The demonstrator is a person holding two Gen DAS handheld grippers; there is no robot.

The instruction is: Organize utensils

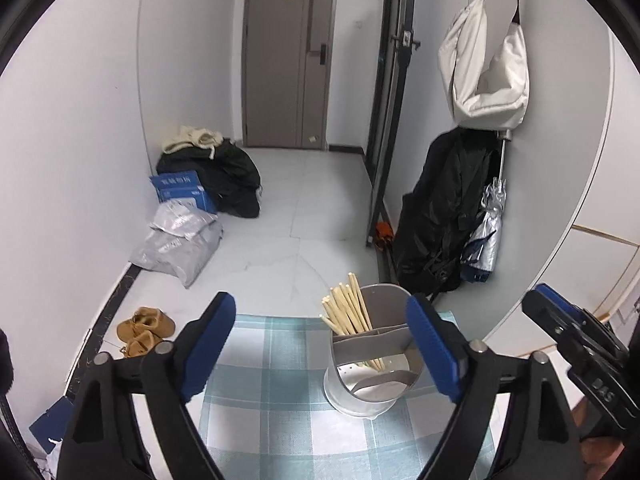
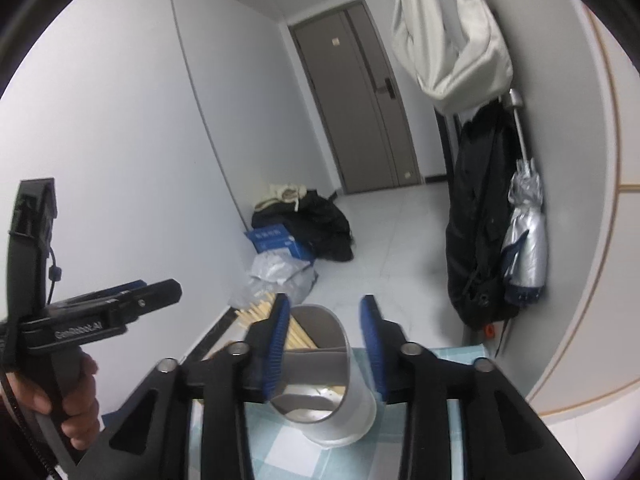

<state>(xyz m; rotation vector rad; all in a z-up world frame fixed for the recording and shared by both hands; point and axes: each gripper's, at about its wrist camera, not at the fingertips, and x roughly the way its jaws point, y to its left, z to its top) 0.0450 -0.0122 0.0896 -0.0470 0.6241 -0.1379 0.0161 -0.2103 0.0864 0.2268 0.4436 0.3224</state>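
Right now my left tongs point(image 1: 320, 344) hang released above the checked tabletop point(image 1: 272, 380), jaws spread wide and gripping nothing. My right tongs point(image 2: 324, 344) are likewise parted and empty, poised over the holder point(image 2: 332, 396), not touching it as far as I can tell. The holder stands upright near the tabletop's far edge, and the chopsticks point(image 1: 348, 312) lean together in its rear compartment; the front one looks empty. I judge the sorting nearly finished, or between picks. No loose utensil shows, so my next move calls for finding one before I reach.
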